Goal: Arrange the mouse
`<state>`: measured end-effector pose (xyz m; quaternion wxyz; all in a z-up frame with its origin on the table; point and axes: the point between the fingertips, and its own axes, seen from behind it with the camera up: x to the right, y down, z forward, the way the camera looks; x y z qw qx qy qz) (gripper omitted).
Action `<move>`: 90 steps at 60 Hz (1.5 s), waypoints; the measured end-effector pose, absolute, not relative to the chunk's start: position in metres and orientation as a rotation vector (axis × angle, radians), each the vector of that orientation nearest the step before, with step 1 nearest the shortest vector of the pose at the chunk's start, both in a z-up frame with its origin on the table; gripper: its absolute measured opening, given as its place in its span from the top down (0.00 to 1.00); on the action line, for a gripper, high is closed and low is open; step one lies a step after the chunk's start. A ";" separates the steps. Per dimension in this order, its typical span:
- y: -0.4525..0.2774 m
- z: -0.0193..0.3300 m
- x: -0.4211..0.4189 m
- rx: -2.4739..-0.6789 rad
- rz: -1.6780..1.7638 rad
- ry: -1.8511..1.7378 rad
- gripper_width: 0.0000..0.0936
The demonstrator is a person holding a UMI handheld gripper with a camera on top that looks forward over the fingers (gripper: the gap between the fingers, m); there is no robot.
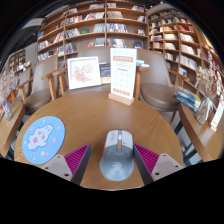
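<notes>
A grey mouse (115,157) with a light scroll strip lies on the round wooden table (100,115), near its front edge. It sits between the two fingers of my gripper (112,148), pointing away from me. The fingers are open. The left pink pad (80,158) stands clear of the mouse with a strip of table showing between them. The right pad (142,158) is close beside the mouse's right flank.
A round blue patterned mouse mat (43,138) lies on the table to the left of the fingers. An upright sign stand (122,75) and a framed picture (83,71) stand at the table's far side. Chairs (158,92) and bookshelves (100,25) surround the table.
</notes>
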<state>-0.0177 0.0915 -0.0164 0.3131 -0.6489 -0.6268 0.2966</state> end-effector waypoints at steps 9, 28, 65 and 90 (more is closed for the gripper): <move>0.089 -0.016 -0.034 -1.709 0.785 -1.664 0.10; 0.087 -0.016 -0.040 -1.686 0.800 -1.647 0.37; -0.073 0.107 -0.046 -1.590 1.020 -1.683 0.55; -0.157 0.002 -0.046 -1.635 0.897 -1.792 0.55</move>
